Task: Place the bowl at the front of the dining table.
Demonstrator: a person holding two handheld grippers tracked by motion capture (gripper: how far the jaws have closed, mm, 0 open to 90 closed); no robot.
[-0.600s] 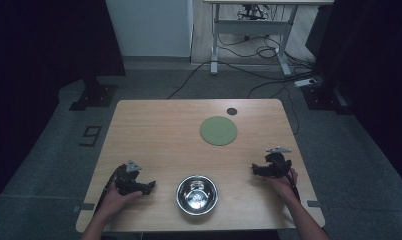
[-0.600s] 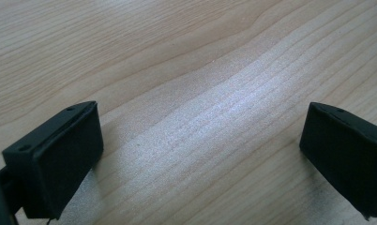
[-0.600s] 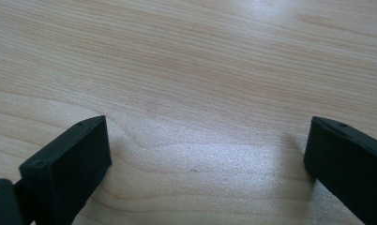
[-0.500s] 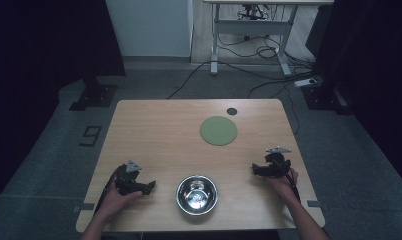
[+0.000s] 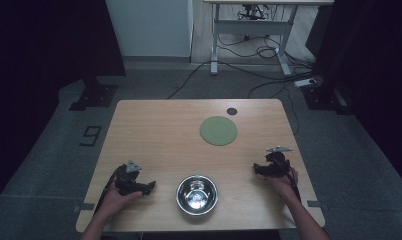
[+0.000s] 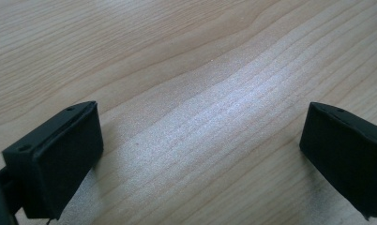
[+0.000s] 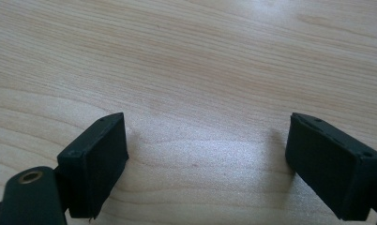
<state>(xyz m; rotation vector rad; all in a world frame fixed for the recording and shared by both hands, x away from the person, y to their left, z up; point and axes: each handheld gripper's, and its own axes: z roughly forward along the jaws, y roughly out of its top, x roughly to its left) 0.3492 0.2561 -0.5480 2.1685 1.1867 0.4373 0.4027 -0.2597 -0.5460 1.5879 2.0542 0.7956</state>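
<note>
A shiny metal bowl point(image 5: 197, 194) sits near the front edge of the wooden table point(image 5: 159, 130), between my two hands. A flat green round mat point(image 5: 218, 130) lies farther back, right of centre. My left gripper point(image 5: 150, 186) rests on the table left of the bowl, pointing toward it. In the left gripper view its jaws stand wide apart over bare wood point(image 6: 200, 117), so my left gripper point(image 6: 200, 154) is open. My right gripper point(image 5: 257, 169) rests right of the bowl, pointing left. My right gripper point(image 7: 207, 157) is open too, with only wood between the black pads point(image 7: 100, 159).
A small dark disc point(image 5: 232, 111) lies near the table's back edge. Behind the table are a desk frame point(image 5: 249, 30), loose cables and a power strip point(image 5: 307, 81) on the grey floor. Dark curtains hang at both sides.
</note>
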